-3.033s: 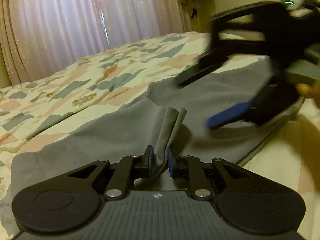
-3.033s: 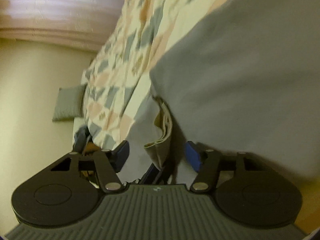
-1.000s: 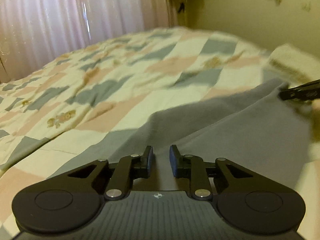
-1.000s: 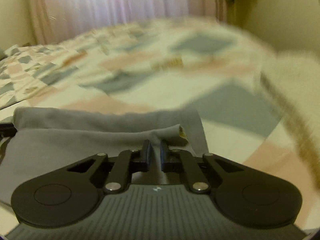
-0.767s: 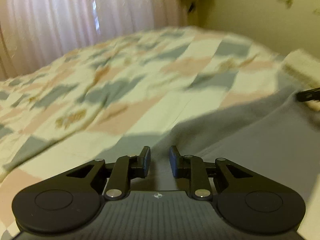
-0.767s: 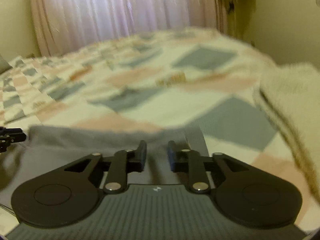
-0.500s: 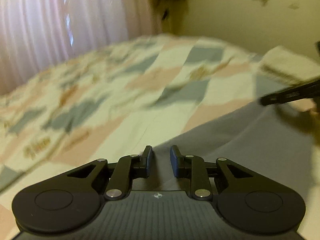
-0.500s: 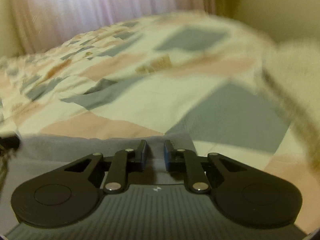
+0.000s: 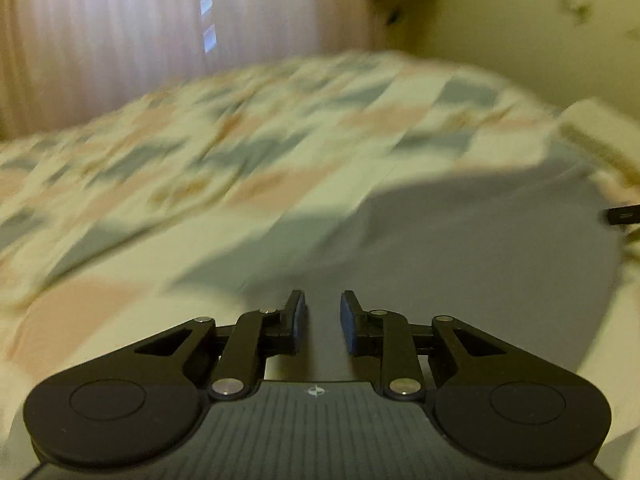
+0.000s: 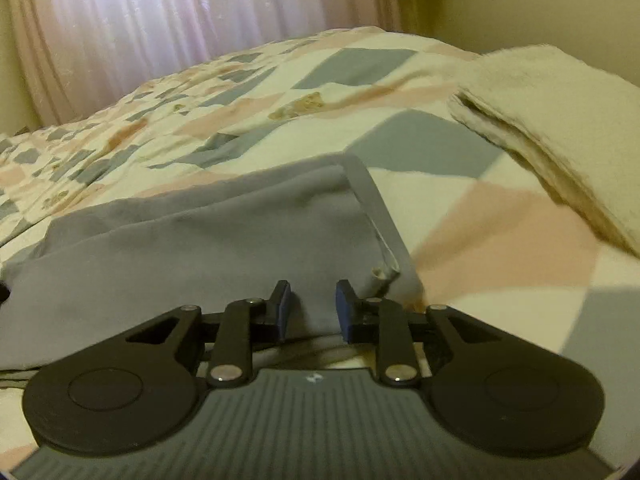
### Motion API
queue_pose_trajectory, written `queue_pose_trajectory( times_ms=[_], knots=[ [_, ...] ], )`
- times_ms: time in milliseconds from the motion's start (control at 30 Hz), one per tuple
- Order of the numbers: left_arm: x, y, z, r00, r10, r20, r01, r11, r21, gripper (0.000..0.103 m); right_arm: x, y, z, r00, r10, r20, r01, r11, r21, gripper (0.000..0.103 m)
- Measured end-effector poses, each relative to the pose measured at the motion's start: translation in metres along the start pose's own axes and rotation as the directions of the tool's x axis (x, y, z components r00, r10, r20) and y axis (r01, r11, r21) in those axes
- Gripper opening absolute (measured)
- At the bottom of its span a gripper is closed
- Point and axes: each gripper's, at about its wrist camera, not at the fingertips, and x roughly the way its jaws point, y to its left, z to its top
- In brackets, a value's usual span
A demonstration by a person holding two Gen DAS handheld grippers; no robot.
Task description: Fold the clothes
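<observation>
- A patchwork bedspread [image 10: 248, 92] in cream, pink and grey-blue covers the bed, with pale curtains [image 10: 192, 20] hanging behind it.
- The grey garment [image 10: 192, 240] lies spread flat on the bedspread, directly below and ahead of both grippers; its far edge is folded over, and a narrow hem strip [image 10: 380, 220] stands up along its right side.
- A folded cream towel [image 10: 560, 120] rests on the bedspread, to the right of the garment and apart from it.
- The right gripper [image 10: 310, 306] hangs just over the garment's near edge; its jaws are opening, a moderate gap shows between the blue pads [image 10: 345, 312], and no cloth is pinched between them.
- The left gripper [image 9: 322, 322] sits over the same garment [image 9: 460, 248] in a motion-blurred view; its jaws are closing yet a clear gap remains, with nothing gripped.
</observation>
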Motion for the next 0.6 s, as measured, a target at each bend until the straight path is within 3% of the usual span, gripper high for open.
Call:
queue_pose_trajectory(
  times_ms=[100,133,167,267,300,367,500,600],
  knots=[
    [-0.017,0.013,0.000,1.000,0.010,0.027,-0.008,0.998,-0.069,0.023,-0.021,0.016,0.003,0.998,-0.020,0.064,0.022,0.999,-0.027,0.024],
    [-0.022,0.014,0.000,0.999,0.014,0.035,-0.011,0.997,-0.079,0.025,-0.024,0.021,0.002,0.998,-0.014,0.066,0.017,0.999,-0.042,0.030],
    [-0.022,0.015,-0.002,1.000,0.012,0.020,-0.010,0.996,-0.086,0.026,-0.023,0.026,-0.002,0.999,-0.013,0.052,0.016,0.998,-0.056,0.034],
    [-0.020,0.022,-0.008,0.999,-0.009,-0.049,0.002,0.990,-0.140,0.026,-0.017,0.036,-0.015,0.997,-0.074,-0.029,0.072,0.996,-0.048,0.034],
    [-0.025,0.028,-0.011,0.998,-0.022,-0.055,0.012,0.985,-0.173,0.026,-0.025,0.040,-0.019,0.997,-0.072,-0.017,0.072,0.997,-0.033,0.033],
    [-0.038,0.040,-0.015,0.998,-0.038,-0.050,0.025,0.972,-0.236,0.032,-0.051,0.059,-0.026,0.998,-0.052,0.040,0.053,0.998,-0.041,0.033],
    [-0.053,0.063,-0.022,0.996,-0.064,-0.058,0.044,0.952,-0.302,0.035,-0.091,0.121,-0.044,0.995,0.031,0.099,-0.014,0.986,-0.166,0.034],
    [-0.051,0.071,-0.022,0.989,-0.127,-0.070,0.098,0.942,-0.320,0.041,-0.101,0.178,-0.063,0.991,0.107,0.076,-0.075,0.936,-0.345,0.035]
  ],
)
